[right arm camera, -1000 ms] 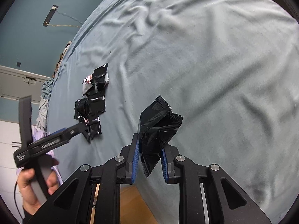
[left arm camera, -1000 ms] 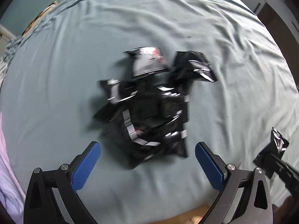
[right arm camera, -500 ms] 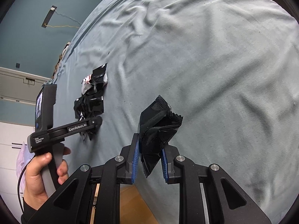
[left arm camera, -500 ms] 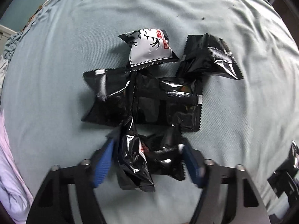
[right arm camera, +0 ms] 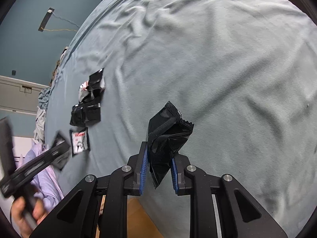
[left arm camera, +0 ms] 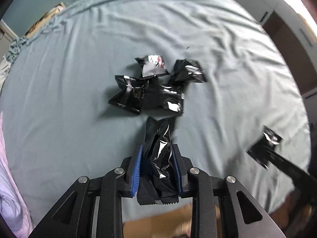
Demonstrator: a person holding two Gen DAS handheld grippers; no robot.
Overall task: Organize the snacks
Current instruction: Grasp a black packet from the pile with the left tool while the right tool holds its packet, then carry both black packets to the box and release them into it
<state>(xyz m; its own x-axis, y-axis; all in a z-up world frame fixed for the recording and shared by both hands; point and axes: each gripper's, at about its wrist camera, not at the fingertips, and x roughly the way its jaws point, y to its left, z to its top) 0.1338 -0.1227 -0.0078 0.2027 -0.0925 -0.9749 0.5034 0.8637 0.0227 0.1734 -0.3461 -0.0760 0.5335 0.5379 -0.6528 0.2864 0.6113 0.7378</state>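
Note:
My left gripper (left arm camera: 157, 158) is shut on a crumpled black snack packet (left arm camera: 158, 154) and holds it above the grey-green bed sheet (left arm camera: 69, 79). Beyond it lies a cluster of several snack packets (left arm camera: 146, 97), mostly black, one silver with red print (left arm camera: 152, 67). My right gripper (right arm camera: 158, 165) is shut on another black snack packet (right arm camera: 166, 138), held above the sheet. In the left wrist view the right gripper and its packet (left arm camera: 265, 144) show at the right. In the right wrist view the cluster (right arm camera: 87, 107) lies at the left, with the left gripper (right arm camera: 39, 162) blurred beside it.
The bed sheet (right arm camera: 218, 59) is wrinkled and spreads wide to the right of the packets. A lilac cloth (left arm camera: 8, 188) lies at the bed's left edge. A wooden floor (right arm camera: 138, 218) shows below the bed's near edge. A blue-green wall (right arm camera: 29, 10) stands behind.
My left gripper has closed on a black packet from the near side of the cluster and lifted it back and up. My right gripper has held still with its packet.

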